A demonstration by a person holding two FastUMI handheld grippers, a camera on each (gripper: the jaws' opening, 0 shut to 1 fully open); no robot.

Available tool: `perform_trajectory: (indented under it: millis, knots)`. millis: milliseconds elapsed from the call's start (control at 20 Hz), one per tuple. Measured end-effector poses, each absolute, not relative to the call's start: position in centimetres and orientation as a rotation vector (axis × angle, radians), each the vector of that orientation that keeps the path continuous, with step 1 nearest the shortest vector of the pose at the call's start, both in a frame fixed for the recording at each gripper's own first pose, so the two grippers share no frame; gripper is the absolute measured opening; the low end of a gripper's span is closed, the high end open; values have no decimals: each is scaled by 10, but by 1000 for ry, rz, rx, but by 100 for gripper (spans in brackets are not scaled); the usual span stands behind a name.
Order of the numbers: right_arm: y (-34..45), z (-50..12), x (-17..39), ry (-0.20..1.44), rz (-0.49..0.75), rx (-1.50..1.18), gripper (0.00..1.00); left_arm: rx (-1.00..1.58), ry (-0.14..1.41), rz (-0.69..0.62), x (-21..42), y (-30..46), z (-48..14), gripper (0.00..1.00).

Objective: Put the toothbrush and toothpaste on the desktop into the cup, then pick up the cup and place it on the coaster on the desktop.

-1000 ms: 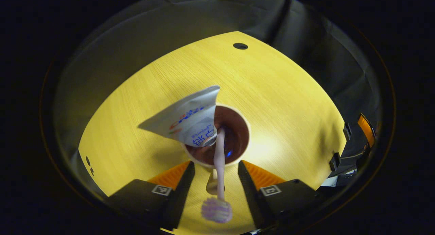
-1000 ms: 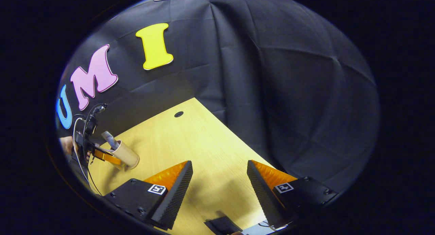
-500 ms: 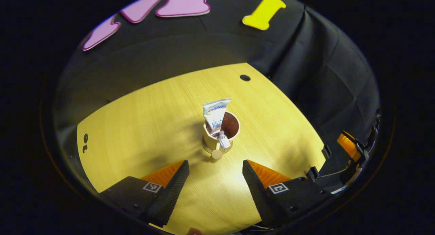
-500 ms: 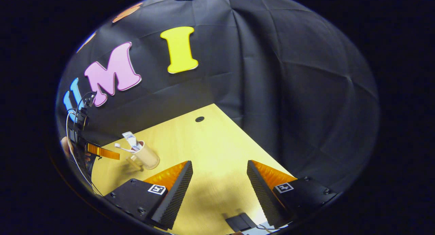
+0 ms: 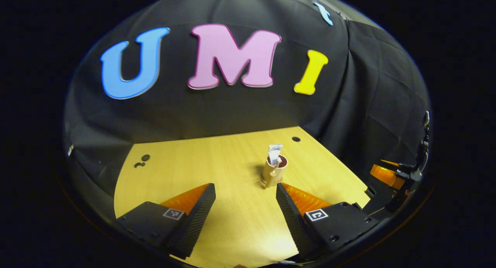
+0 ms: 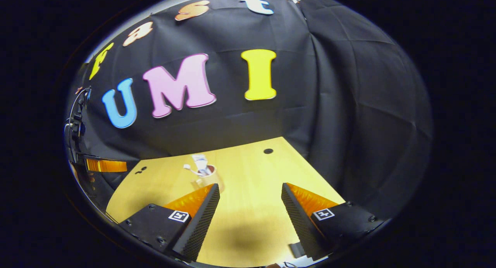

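**Cup's loaded and standing on the bench, both claws wide open**

In the left gripper view, the cup (image 5: 273, 172) stands upright a bit right of centre on the yellow wooden bench (image 5: 193, 171), just above the tip of the claw's right-hand finger. The toothpaste tube (image 5: 275, 153) pokes up out of it, with the toothbrush (image 5: 277, 161) leaning on the rim next to it. There's a round base under the cup, probably the coaster, but it's too small to be sure. The left claw (image 5: 245, 200) is spread wide with nothing between its fingers, well back from the cup. The other gripper's orange bits show at the far right edge.

In the right gripper view, the cup (image 6: 211, 175) is left of centre, just above the left-hand finger, tube (image 6: 200, 161) and brush (image 6: 190, 169) sticking out. The right claw (image 6: 250, 202) is wide open too, holding nothing.
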State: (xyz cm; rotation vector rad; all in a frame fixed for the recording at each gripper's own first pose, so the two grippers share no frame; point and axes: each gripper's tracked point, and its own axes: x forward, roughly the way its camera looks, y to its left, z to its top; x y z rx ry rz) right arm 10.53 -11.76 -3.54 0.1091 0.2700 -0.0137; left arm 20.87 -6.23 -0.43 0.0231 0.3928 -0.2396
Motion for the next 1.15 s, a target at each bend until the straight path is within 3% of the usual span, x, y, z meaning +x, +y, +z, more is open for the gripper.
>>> perform_trajectory:
  millis: [300, 550, 850, 1150]
  knots:
    - [-53, -48, 60, 264, 107, 97, 99, -107, 130, -166, 104, -10, 16, 98]
    - [-25, -53, 18, 260, 140, 109, 99, -133, 11, -59, 33, 21, 6, 98]
    - [-25, -61, -18, 253, 136, 81, 99, -176, -29, -22, -28, 14, -9, 97]
    - [-24, -55, -32, 251, 155, 70, 99, -219, 25, 17, -31, 16, -23, 98]
